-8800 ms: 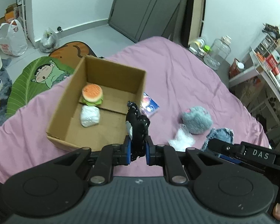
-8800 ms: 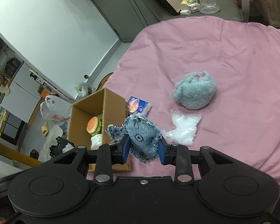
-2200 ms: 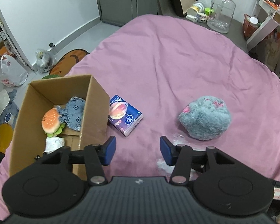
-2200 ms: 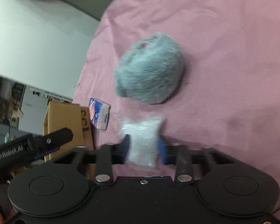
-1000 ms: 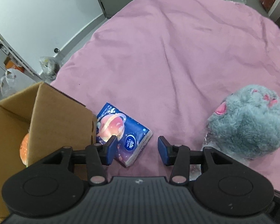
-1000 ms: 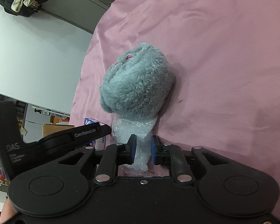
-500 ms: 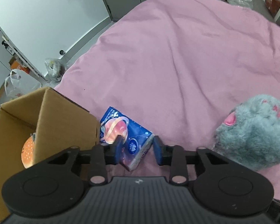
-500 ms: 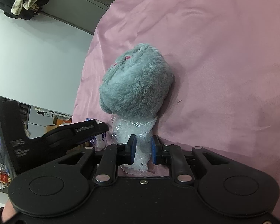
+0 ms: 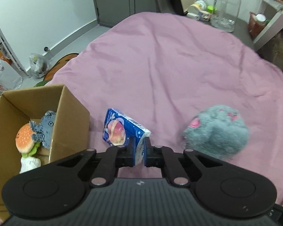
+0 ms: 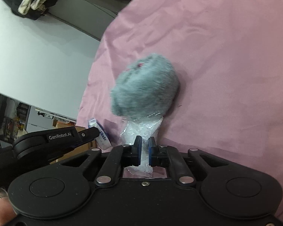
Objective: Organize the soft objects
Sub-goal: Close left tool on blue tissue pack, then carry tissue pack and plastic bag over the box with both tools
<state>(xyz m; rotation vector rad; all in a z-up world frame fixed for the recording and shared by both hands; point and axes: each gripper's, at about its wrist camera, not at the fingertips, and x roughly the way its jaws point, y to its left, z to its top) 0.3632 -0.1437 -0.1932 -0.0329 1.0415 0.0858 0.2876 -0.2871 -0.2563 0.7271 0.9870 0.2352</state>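
Observation:
My left gripper is shut on a blue tissue pack with a planet picture and holds it tilted above the pink bedsheet. My right gripper is shut on a clear plastic bag, lifted in front of a fluffy grey-blue plush. That plush also shows in the left wrist view, lying on the sheet to the right. The cardboard box at left holds a burger toy, a denim pouch and a white bundle.
The left gripper's body and the tissue pack show at the left of the right wrist view. Beyond the bed stand a large clear jar, grey cabinet doors and plastic bags on the floor.
My left gripper has closed on the tissue pack and lifted it off the sheet. My right gripper has closed tighter on the plastic bag and raised it.

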